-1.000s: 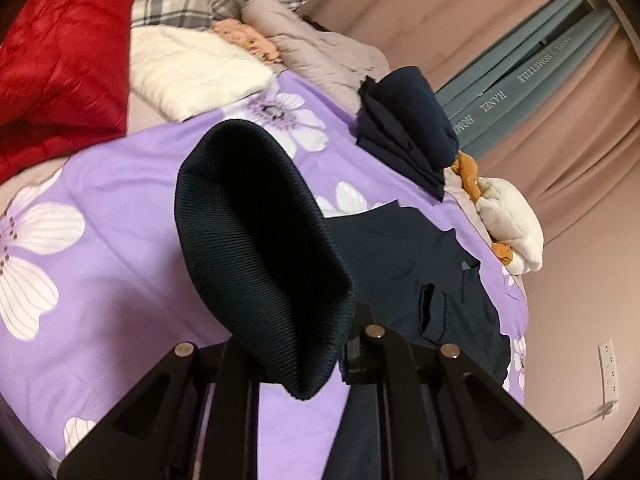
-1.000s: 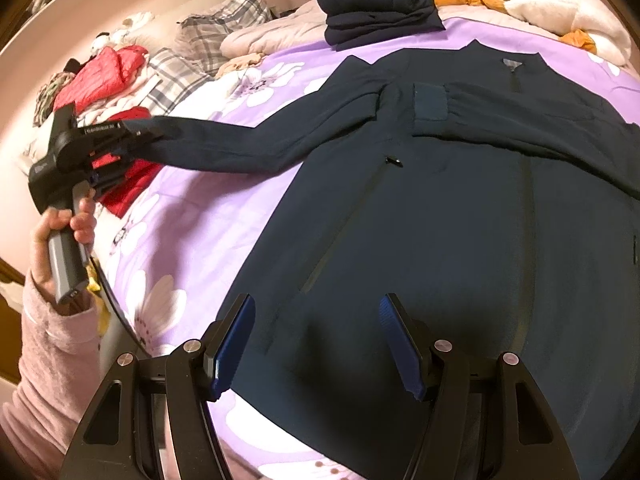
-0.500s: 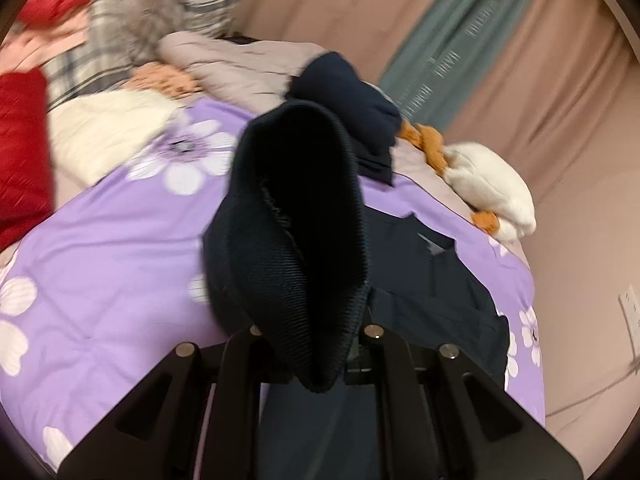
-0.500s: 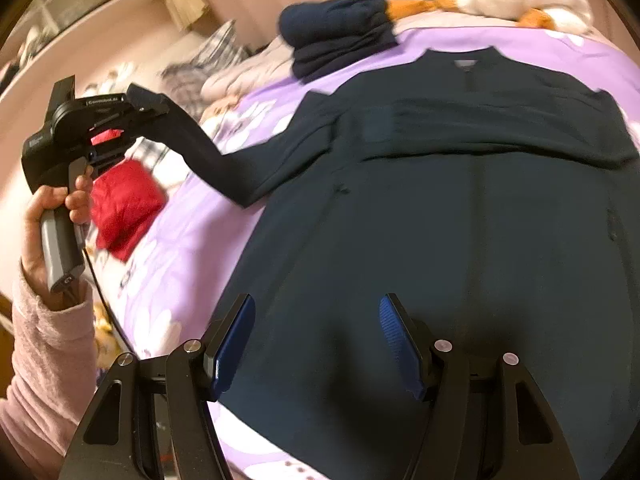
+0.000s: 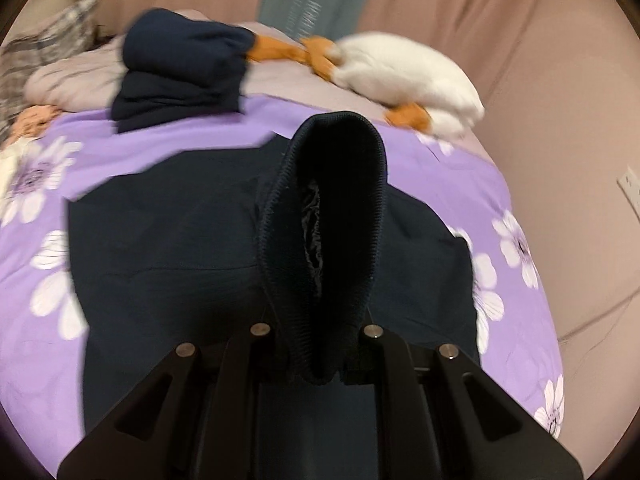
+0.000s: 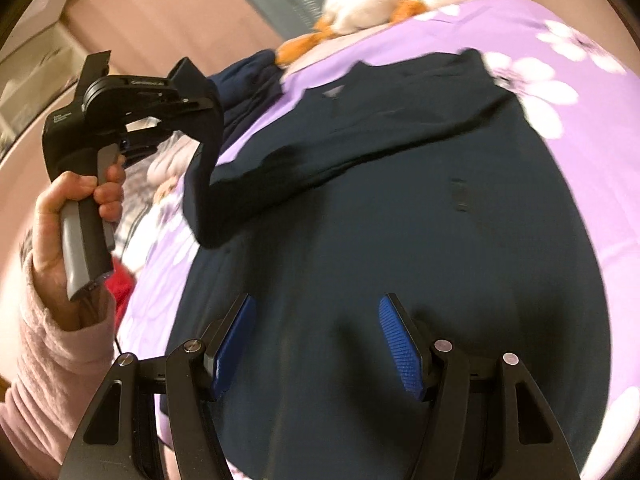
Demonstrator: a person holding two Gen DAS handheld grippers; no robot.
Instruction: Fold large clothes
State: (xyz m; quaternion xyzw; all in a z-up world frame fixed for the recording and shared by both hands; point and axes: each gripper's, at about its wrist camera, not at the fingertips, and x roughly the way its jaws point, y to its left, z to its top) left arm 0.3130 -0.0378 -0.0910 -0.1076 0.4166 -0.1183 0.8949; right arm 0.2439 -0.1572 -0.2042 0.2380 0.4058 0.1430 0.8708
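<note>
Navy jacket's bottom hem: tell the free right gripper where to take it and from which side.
Pinch the hem edge of the navy jacket nearest the right gripper, coming in low from the bed's near side. The body lies flat on the purple floral cover, so only the edge offers a fold. The left gripper already holds the sleeve cuff.

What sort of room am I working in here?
Most likely a bedroom: the navy jacket lies spread on a bed with a purple floral bedspread, a folded dark garment and a plaid pillow lie near its far edge, and curtains hang behind.
</note>
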